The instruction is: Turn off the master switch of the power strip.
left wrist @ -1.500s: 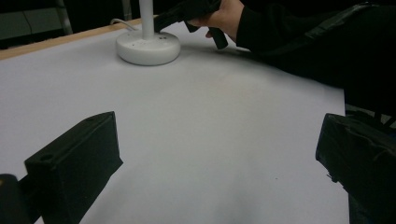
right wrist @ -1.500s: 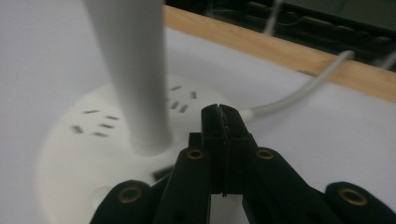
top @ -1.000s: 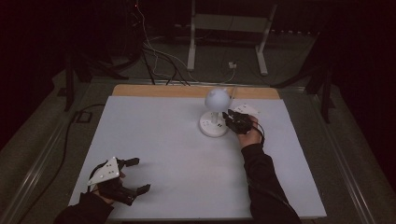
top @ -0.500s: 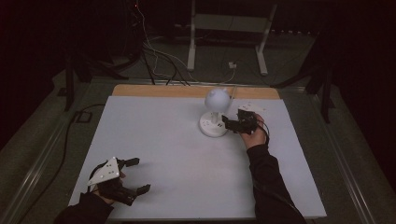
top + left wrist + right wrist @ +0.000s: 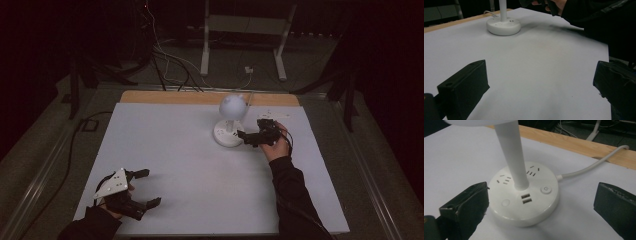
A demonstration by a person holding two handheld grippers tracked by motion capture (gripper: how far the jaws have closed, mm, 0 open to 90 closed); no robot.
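high view: a white desk lamp (image 5: 229, 131) stands at the far middle of the white table (image 5: 175, 165), its round base just left of the right gripper (image 5: 243, 137); that gripper's jaws, which have just been opening, stand wide and hold nothing; the left gripper (image 5: 147, 187) rests at the near left, jaws apart and empty; left gripper view: the lamp base (image 5: 503, 25) sits well off, far across bare table; right gripper view: the base (image 5: 524, 195), with sockets, usb ports and a power button (image 5: 545, 189), lies between the spread jaws; a careless sweep could likely knock the stem (image 5: 512, 155) or snag the white cord (image 5: 594, 165) and drag the lamp.
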